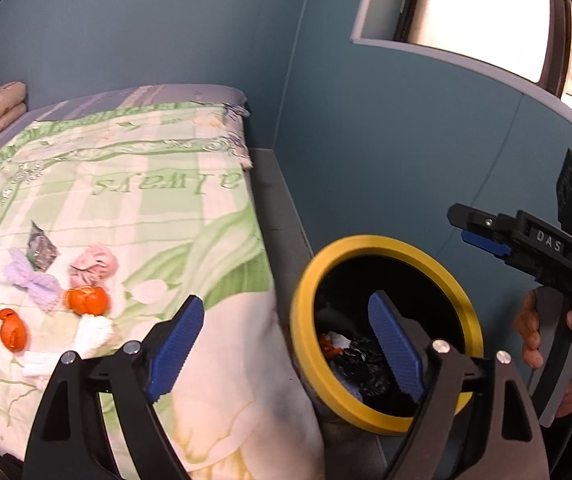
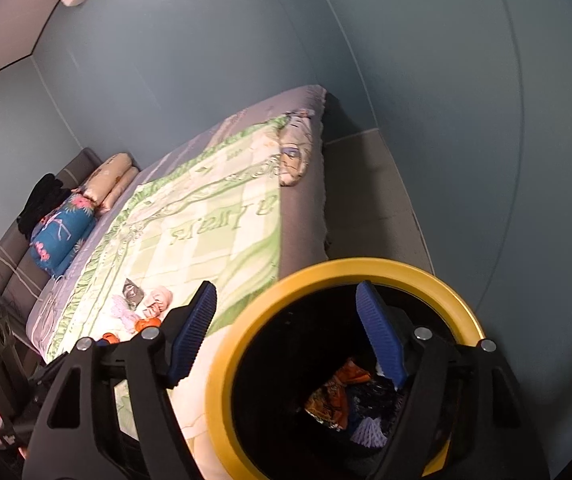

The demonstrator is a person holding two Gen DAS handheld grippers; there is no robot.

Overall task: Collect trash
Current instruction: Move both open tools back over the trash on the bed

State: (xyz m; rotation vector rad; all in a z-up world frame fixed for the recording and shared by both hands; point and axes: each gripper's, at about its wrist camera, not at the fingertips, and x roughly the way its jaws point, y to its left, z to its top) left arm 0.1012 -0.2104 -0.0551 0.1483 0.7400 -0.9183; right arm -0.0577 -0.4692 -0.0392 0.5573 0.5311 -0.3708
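Near the quilt's (image 1: 133,184) foot edge lay the uncollected trash: orange peels (image 1: 85,300), a lilac wad (image 1: 35,280) and white tissue (image 1: 91,334). The left gripper (image 1: 286,346) and right gripper (image 2: 286,332) both hung spread and empty over the yellow-rimmed bin (image 1: 306,316) beside the bed, probably having dropped scraps inside

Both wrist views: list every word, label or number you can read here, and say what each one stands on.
"DAS": white letters on the black body of the right gripper, seen in the left wrist view.
"always": green script on the green-and-white checked quilt, upside down in both views.
Dark crumpled foil wrapper on the quilt: print too small to read.
Nothing else legible.
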